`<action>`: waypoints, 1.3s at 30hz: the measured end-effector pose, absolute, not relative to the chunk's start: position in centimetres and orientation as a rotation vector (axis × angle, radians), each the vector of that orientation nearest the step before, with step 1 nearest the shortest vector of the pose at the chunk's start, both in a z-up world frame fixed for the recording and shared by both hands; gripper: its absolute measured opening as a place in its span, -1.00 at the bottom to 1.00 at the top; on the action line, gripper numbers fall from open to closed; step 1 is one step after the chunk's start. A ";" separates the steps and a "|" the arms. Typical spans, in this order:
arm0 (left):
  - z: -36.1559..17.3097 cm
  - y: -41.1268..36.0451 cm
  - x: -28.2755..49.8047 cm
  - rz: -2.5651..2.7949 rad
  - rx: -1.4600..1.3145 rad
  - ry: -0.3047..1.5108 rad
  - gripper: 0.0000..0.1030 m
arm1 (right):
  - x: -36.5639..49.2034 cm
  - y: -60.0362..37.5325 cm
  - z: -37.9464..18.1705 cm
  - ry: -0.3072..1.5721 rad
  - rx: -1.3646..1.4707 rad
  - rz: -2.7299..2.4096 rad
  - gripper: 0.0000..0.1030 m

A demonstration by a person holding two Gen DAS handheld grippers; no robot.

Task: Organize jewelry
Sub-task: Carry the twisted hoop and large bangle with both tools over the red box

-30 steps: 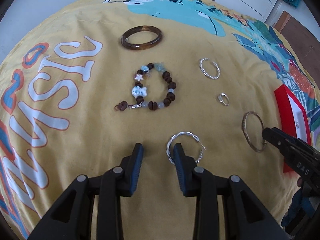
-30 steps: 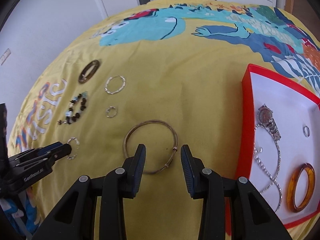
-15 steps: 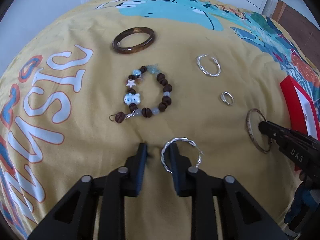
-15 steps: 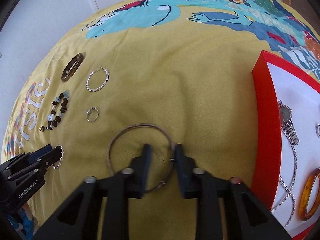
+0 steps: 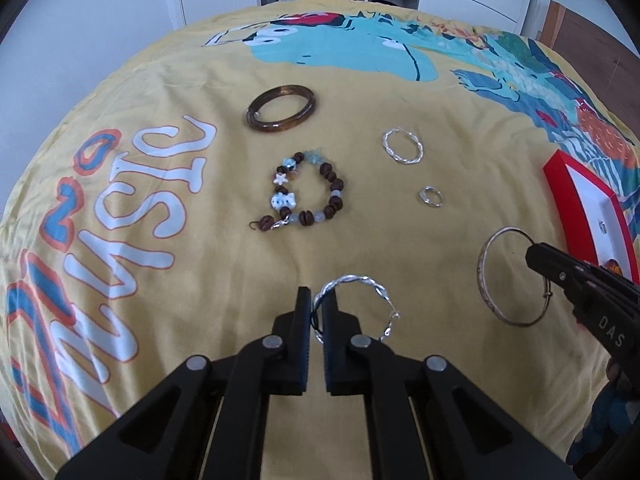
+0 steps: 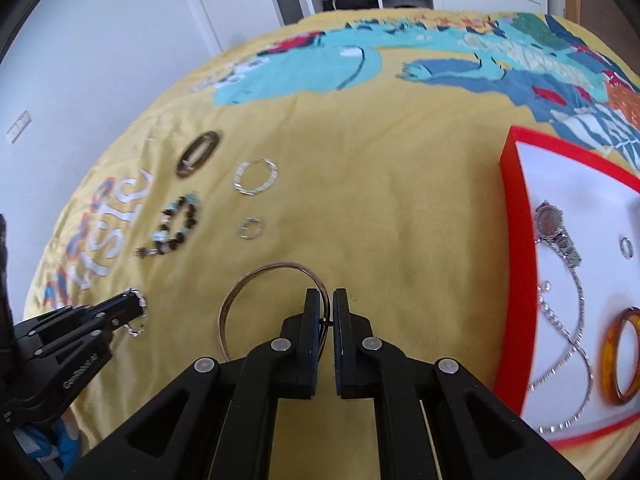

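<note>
My left gripper (image 5: 316, 312) pinched the twisted hoop earring (image 5: 352, 304) and my right gripper (image 6: 326, 312) the thin bangle (image 6: 264, 292), while at eleven o'clock four pieces waited, the red tray (image 6: 516, 240) at three o'clock partly filled.

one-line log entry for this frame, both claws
left claw: shut on twisted silver hoop | right claw: shut on thin metal bangle | red tray: holds watch, chain, amber bangle
</note>
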State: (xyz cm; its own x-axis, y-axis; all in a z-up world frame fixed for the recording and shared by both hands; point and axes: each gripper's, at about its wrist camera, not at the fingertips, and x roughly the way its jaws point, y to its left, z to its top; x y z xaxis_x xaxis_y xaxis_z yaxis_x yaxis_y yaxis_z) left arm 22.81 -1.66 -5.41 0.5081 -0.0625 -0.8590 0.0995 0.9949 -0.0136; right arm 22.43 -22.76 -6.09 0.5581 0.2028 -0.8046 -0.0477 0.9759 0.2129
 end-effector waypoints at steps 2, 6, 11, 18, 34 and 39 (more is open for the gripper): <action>-4.6 -1.5 22.2 -0.094 0.036 1.024 -0.91 | 21.3 -22.6 -5.1 0.952 0.168 0.155 -0.88; -2.7 -1.0 20.5 -0.087 0.040 0.998 -0.91 | 19.5 -22.3 -3.2 0.927 0.170 0.163 -0.88; -0.4 -0.7 18.4 -0.087 0.038 0.965 -0.91 | 16.9 -22.4 -0.4 0.883 0.165 0.167 -0.88; 2.4 -2.4 16.1 -0.129 0.037 0.927 -0.91 | 13.2 -24.7 2.4 0.831 0.181 0.143 -0.88; 3.5 -19.8 18.3 -0.415 0.125 0.925 -0.91 | 13.9 -41.8 1.2 0.814 0.240 -0.084 -0.87; 2.2 -25.5 20.3 -0.495 0.140 0.949 -0.91 | 17.4 -45.1 -0.5 0.833 0.228 -0.110 -0.87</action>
State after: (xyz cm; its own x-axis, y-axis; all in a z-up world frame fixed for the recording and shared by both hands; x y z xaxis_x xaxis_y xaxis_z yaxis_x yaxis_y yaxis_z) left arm 20.28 -25.46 2.19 0.4804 -0.3442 -0.8067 0.4649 0.8799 -0.0986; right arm 17.42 -45.12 -0.47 0.6684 -0.0073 -0.7437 0.1856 0.9699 0.1574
